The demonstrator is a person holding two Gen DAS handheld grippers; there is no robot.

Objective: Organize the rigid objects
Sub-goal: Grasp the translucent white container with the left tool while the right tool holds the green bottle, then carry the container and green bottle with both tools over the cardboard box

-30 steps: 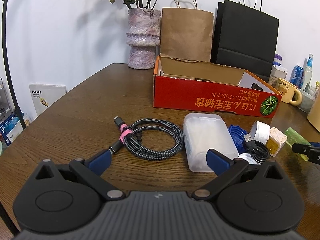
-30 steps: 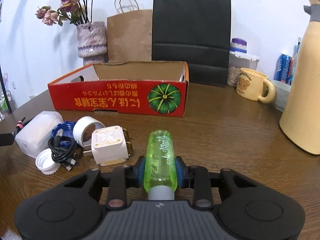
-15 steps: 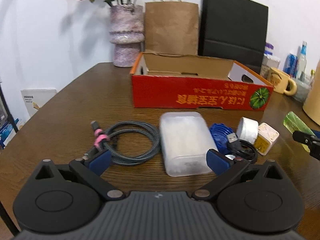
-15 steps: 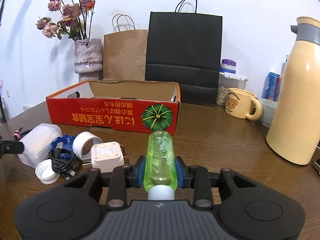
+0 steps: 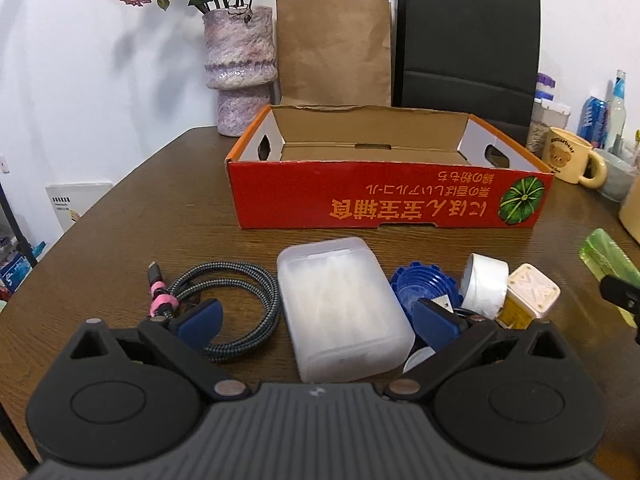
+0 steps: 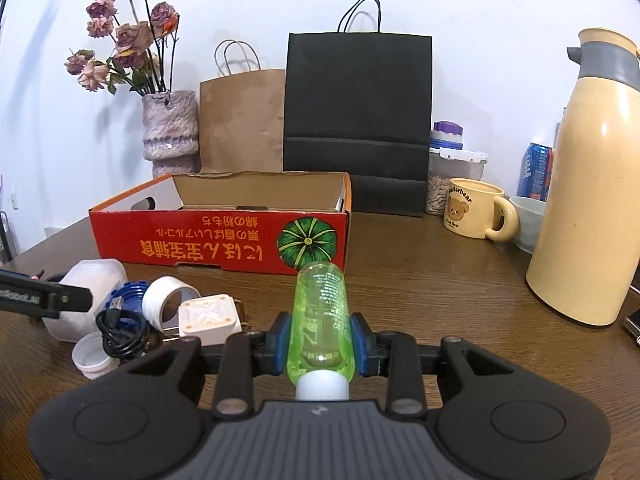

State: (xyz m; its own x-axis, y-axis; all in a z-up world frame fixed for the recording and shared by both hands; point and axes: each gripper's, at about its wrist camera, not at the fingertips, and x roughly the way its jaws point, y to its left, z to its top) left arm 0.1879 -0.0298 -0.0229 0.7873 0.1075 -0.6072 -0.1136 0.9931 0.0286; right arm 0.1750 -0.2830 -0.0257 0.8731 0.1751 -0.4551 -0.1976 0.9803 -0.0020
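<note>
My right gripper [image 6: 320, 350] is shut on a green plastic bottle [image 6: 320, 316], white cap toward the camera, held above the table in front of the red cardboard box [image 6: 224, 240]. In the left wrist view my left gripper [image 5: 316, 318] stands open, its blue pads on either side of a frosted white plastic case [image 5: 340, 308] lying on the table. Left of the case lies a coiled braided cable [image 5: 228, 300]. Right of it sit a blue lid [image 5: 424, 286], a white tape roll [image 5: 484, 284] and a cream cube charger [image 5: 528, 294]. The red box [image 5: 380, 200] behind them is empty.
At the table's back stand a flower vase [image 5: 240, 68], a brown paper bag [image 5: 334, 48] and a black paper bag [image 5: 468, 48]. On the right are a bear mug [image 6: 476, 208], a cream thermos jug [image 6: 592, 184], a jar and a can. A white cap [image 6: 92, 356] and a black cable [image 6: 120, 332] lie near the charger.
My left gripper has slid right from the braided cable until the frosted case lies between its open fingers. The right gripper has tilted up a little, still holding the green bottle.
</note>
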